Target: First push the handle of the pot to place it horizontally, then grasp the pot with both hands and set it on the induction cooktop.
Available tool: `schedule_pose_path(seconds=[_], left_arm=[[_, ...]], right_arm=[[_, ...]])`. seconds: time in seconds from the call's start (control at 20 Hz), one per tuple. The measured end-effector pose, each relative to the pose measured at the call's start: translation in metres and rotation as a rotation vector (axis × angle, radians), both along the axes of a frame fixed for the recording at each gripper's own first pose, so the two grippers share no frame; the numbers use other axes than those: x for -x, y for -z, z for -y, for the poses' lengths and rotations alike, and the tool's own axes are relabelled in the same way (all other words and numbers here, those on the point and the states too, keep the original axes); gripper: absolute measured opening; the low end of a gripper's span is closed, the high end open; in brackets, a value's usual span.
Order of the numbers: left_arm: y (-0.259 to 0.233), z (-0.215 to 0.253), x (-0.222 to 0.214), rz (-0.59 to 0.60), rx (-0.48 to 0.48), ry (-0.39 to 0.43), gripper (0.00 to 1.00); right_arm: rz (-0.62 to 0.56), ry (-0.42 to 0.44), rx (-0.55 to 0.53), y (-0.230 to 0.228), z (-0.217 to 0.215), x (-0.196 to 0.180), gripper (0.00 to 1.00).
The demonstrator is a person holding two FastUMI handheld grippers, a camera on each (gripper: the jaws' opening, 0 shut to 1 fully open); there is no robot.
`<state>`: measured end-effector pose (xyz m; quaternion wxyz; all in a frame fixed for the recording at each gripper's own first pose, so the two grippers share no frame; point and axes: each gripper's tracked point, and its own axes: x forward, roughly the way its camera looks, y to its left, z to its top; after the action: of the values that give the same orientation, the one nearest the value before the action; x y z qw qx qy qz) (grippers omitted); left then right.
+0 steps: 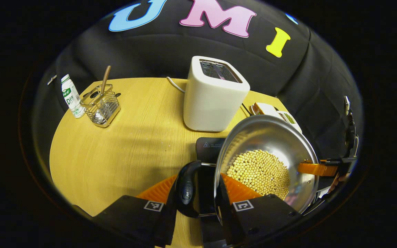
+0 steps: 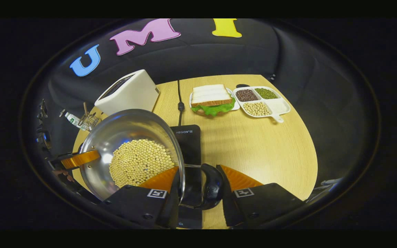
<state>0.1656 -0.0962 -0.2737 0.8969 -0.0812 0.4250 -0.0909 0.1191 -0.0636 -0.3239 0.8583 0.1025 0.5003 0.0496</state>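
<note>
A steel pot [image 1: 271, 137] with several yellow beans [image 1: 258, 174] in it hangs over the black induction cooktop [image 1: 208, 147]. In the left gripper view my left gripper [image 1: 198, 181] is shut on the pot's black loop handle [image 1: 187, 189], one finger outside the loop and one inside the rim. In the right gripper view my right gripper [image 2: 200, 174] is shut the same way on the opposite handle [image 2: 213, 186] of the pot [image 2: 129, 127]. Each gripper shows in the other's view at the pot's far rim. Whether the pot touches the cooktop [image 2: 189, 144] is hidden.
A white toaster [image 1: 214, 94] stands just behind the cooktop. At the table's far left are a bottle [image 1: 71, 97] and a wire utensil holder [image 1: 101, 106]. A sandwich on a plate [image 2: 212, 100] and a divided tray of beans [image 2: 262, 101] lie at the back right; a cable [image 2: 180, 103] runs to the cooktop.
</note>
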Motion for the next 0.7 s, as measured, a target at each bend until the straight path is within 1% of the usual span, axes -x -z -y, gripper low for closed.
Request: schedule_pose_path(seconds=[0.15,0.45,0.55,0.6,0.65,0.7], left_arm=[[0.001,-0.002,-0.001,-0.005,0.009,0.001,0.58],[0.0,-0.001,-0.001,0.004,0.006,0.008,0.61],[-0.006,-0.002,-0.002,0.025,-0.002,0.017,0.64],[-0.009,0.001,-0.002,0.038,-0.002,0.025,0.72],[-0.01,0.001,-0.003,0.045,-0.012,0.028,0.8],[-0.011,0.0,-0.002,0.046,-0.026,0.027,0.95]], right_arm=[[-0.003,0.0,-0.007,0.0,-0.002,0.0,0.55],[0.002,0.016,-0.011,-0.002,-0.002,-0.001,0.6],[0.015,0.026,-0.051,-0.011,-0.008,-0.003,0.67],[0.018,0.033,-0.052,-0.013,-0.007,-0.004,0.87],[0.019,0.034,-0.051,-0.013,-0.007,-0.003,1.0],[0.023,0.036,-0.042,-0.012,-0.006,-0.003,0.99]])
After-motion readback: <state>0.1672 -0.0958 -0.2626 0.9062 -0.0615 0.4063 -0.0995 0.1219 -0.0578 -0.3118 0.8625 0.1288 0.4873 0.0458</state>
